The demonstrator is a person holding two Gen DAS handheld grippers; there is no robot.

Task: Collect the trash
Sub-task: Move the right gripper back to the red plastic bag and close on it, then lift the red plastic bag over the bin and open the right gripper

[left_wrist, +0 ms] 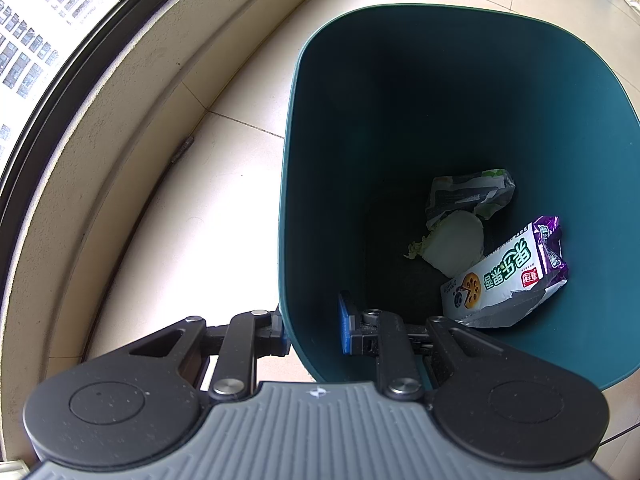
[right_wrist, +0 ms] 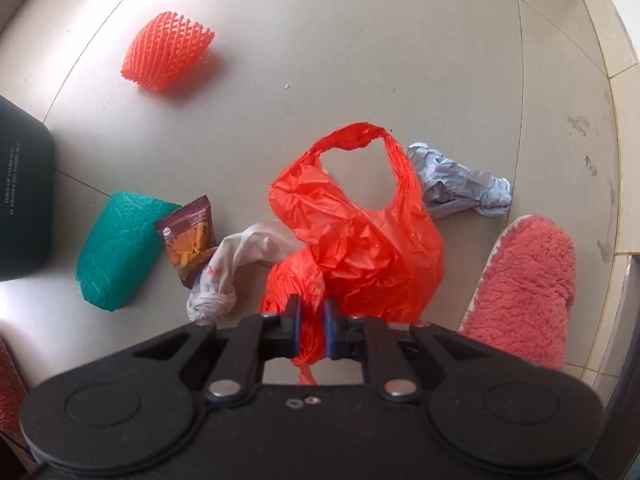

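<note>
The left gripper [left_wrist: 314,330] was closed on the near wall of the teal trash bin [left_wrist: 320,184], one of its jaws outside the wall and the other inside. Ahead of these jaws, at the bottom of the bin, lay a white and purple snack packet [left_wrist: 508,272], a pale round piece [left_wrist: 458,246] that could be a vegetable leaf, and behind it a crumpled grey and green wrapper [left_wrist: 468,194]. The right gripper [right_wrist: 311,330] pointed down at the floor [right_wrist: 360,40], and its jaws were closed on a fold of the red plastic bag [right_wrist: 356,236], which spread out ahead of them. Left of the jaws lay a knotted white bag [right_wrist: 224,280], then a brown snack packet [right_wrist: 188,236] and a green bundle [right_wrist: 120,248]. Far ahead to the left sat an orange foam net [right_wrist: 168,52]. Behind the red bag's handle lay a crumpled grey bag [right_wrist: 460,184], and right of the jaws was a pink fluffy slipper [right_wrist: 528,284].
</note>
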